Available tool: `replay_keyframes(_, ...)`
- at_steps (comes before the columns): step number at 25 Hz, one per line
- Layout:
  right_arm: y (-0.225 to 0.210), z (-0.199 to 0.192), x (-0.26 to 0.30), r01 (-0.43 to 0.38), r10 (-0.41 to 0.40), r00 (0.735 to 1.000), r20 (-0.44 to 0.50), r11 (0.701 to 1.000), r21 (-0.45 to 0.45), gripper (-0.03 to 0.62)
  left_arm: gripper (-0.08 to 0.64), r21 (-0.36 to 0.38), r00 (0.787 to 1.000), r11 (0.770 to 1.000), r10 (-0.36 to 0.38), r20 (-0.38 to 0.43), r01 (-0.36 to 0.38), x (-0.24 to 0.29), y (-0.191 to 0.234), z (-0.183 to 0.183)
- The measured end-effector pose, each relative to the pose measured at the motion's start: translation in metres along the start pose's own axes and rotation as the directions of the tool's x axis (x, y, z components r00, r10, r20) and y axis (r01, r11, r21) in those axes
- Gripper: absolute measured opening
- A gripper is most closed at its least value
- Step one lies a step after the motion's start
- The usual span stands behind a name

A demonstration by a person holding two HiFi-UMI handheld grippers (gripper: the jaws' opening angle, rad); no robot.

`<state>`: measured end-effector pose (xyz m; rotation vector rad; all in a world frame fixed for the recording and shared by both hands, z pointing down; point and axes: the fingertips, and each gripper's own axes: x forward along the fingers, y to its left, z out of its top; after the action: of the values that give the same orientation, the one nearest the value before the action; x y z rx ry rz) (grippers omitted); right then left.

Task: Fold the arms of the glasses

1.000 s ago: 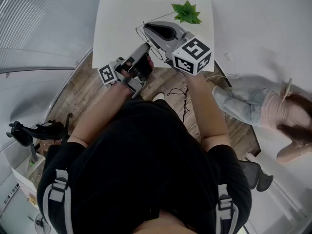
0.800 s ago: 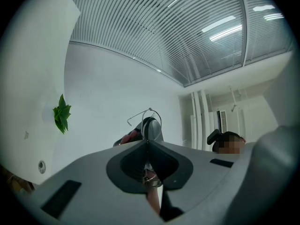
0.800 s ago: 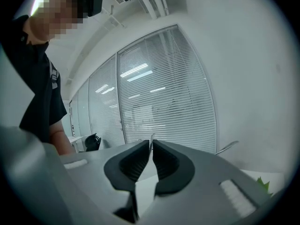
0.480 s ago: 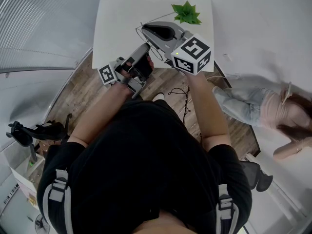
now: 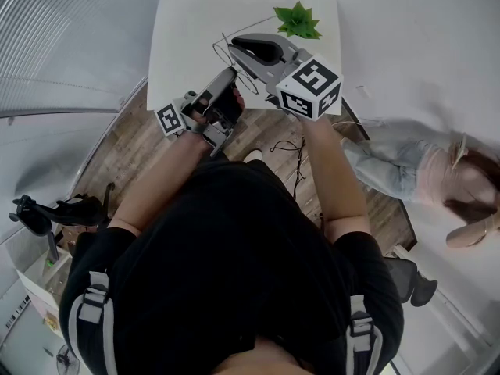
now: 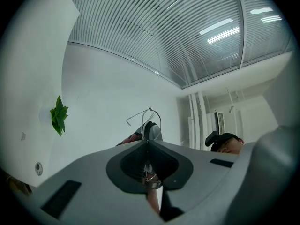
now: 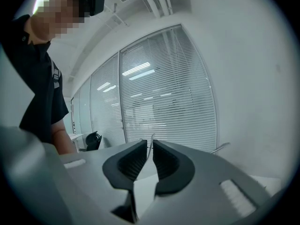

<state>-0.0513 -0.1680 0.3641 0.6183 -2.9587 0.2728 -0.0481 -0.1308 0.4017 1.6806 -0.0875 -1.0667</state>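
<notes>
- Left claw (image 5: 231, 73): jaws together, clamped on the glasses (image 6: 149, 118). The frame wire sticks out past its tips, in the air over the near edge of the counter (image 5: 187, 30).
- Right claw (image 5: 228, 45) meets the left claw tip to tip. Its jaws are opening, and a thin arm (image 7: 151, 143) stands in the gap between the pads, which don't look to be pressing it.
- Thin bar (image 7: 220, 147) just right of the right claw, probably the other arm. Can't tell from any view how far either arm is folded.
- Doing it well:
  - Keep the left claw dead steady as the anchor.
  - Push the arm with one pad, along the hinge's swing and never across it.
  - Use light force; the wire looks thin enough to bend.
- I'd back the right claw off straight along its own line, so the open pads don't snag the wire and swing it back out.
- Around:
  - plant (image 5: 298, 20) on the counter beyond the right claw, well apart
  - cable (image 5: 287, 145) on the floor (image 5: 133, 151) below both claws
  - person (image 5: 406, 170) on the floor off to the right claw's side, well apart
- In the way: mostly the claws themselves. They crowd each other at the tips, and the right claw's body hides most of the glasses in the head view.
</notes>
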Motion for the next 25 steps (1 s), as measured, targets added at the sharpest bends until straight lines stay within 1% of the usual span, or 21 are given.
replay_keyframes(6, -0.002, 0.004, -0.002, -0.002, 0.001, 1.0, 0.017, 1.0, 0.021, 0.046, 0.012, -0.003, 1.0, 1.0, -0.001, -0.003, 0.001, 0.001, -0.001, -0.001)
replay_keyframes(8, -0.007, 0.006, -0.005, 0.018, -0.019, 0.999, 0.031, 0.999, 0.03, 0.048, 0.012, -0.002, 1.0, 1.0, -0.002, -0.004, 0.002, 0.001, -0.001, -0.001)
replay_keyframes(11, -0.022, 0.006, -0.015, 0.093, -0.094, 0.995, 0.04, 0.995, 0.03, 0.05, 0.012, 0.001, 1.0, 1.0, -0.004, -0.001, 0.004, 0.0, -0.002, 0.0)
replay_keyframes(13, -0.034, 0.006, -0.025, 0.154, -0.155, 0.987, 0.049, 0.987, 0.038, 0.058, 0.012, 0.005, 1.0, 1.0, -0.006, 0.001, 0.006, 0.001, -0.003, 0.0)
replay_keyframes(16, -0.055, 0.005, -0.041, 0.244, -0.247, 0.967, 0.061, 0.968, 0.06, 0.078, 0.013, 0.008, 1.0, 1.0, -0.007, 0.003, 0.007, 0.002, -0.004, 0.0)
replay_keyframes(19, -0.073, 0.003, -0.052, 0.315, -0.321, 0.945, 0.062, 0.945, 0.085, 0.103, 0.012, 0.007, 1.0, 1.0, -0.008, 0.002, 0.008, 0.003, -0.005, 0.0)
replay_keyframes(22, -0.084, 0.003, -0.055, 0.35, -0.358, 0.932, 0.064, 0.93, 0.109, 0.124, 0.012, 0.005, 1.0, 1.0, -0.008, 0.0, 0.008, 0.002, -0.005, 0.0)
replay_keyframes(25, -0.089, 0.004, -0.054, 0.354, -0.364, 0.928, 0.074, 0.927, 0.123, 0.127, 0.012, 0.002, 1.0, 1.0, -0.006, -0.002, 0.006, 0.001, -0.004, 0.0)
